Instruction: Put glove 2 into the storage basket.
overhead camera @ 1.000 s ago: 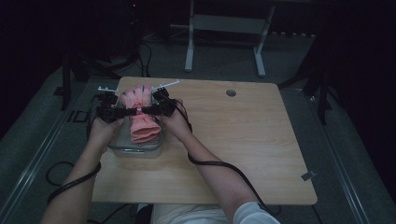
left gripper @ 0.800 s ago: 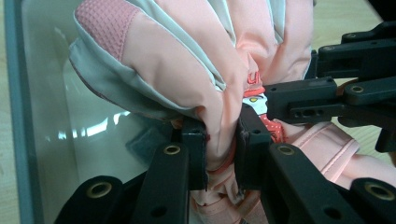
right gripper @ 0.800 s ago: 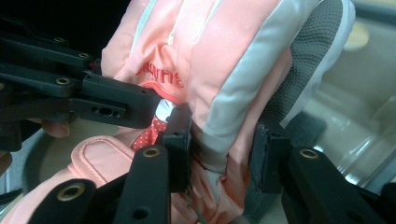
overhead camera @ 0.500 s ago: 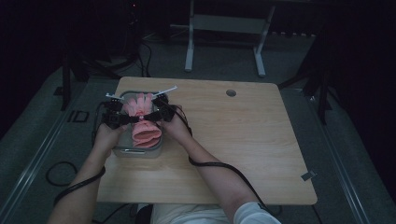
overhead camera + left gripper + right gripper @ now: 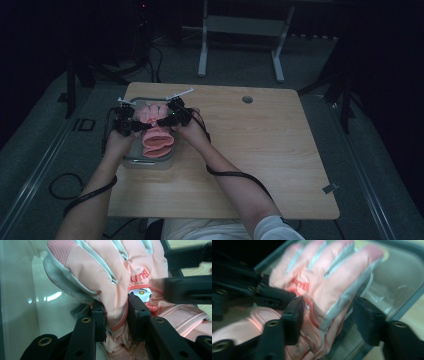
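A pink glove [image 5: 156,131] lies over a clear tub [image 5: 131,161] at the left side of the wooden tabletop [image 5: 260,150]. The glove has pale grey strips between its fingers and a small picture with red letters on its back. Its fingers point to the far end of the tub, and its cuff hangs over the near part. The left tongs [image 5: 134,126] come at the glove from the left. In the left gripper view, the left tongs [image 5: 115,315] are shut on a fold of the glove [image 5: 105,270], with pink cloth squeezed between the two black jaws. The clear tub [image 5: 22,302] sits just under and beside the glove there. The right tongs [image 5: 167,119] come at the glove from the right. In the right gripper view, the right tongs [image 5: 328,315] have their jaws spread wide, one on each side of the glove [image 5: 322,282], and they do not squeeze it. That picture is a bit blurry. The two tongs are very close together over the tub.
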The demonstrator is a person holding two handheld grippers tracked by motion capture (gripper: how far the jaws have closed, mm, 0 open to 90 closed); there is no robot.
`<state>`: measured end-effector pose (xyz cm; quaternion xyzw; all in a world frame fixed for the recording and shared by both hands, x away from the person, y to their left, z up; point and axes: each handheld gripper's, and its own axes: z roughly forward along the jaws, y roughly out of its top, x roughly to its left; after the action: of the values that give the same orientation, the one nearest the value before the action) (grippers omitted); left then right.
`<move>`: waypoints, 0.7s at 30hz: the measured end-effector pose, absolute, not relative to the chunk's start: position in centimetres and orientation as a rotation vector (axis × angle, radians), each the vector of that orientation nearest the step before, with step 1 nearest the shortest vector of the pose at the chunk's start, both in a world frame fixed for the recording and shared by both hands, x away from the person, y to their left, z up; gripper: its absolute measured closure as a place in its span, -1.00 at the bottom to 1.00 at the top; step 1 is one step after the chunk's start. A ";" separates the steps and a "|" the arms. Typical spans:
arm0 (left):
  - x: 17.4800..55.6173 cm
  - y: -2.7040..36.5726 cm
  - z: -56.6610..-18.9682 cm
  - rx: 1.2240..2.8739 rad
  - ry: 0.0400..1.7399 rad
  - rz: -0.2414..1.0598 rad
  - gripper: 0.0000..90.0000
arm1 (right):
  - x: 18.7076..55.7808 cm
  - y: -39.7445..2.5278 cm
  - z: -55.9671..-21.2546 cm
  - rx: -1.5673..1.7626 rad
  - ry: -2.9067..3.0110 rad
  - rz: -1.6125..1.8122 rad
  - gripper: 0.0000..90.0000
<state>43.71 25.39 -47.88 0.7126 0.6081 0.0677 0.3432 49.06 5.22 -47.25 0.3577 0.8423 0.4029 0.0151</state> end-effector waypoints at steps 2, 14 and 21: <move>43.8 25.3 -48.0 1.856 1.575 0.184 0.49 | 49.0 4.8 -46.8 1.107 2.611 1.279 -0.18; 44.3 24.2 -48.3 1.829 1.576 0.221 0.31 | 48.0 2.3 -47.2 1.131 2.603 1.390 -0.32; 44.2 25.2 -47.5 1.804 1.576 0.258 -0.12 | 47.6 0.7 -45.8 1.070 2.607 1.463 -0.40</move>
<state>44.20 25.20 -47.47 0.6992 0.6108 0.1001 0.3578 47.61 0.74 -45.83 0.3368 0.8210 0.4608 -0.0168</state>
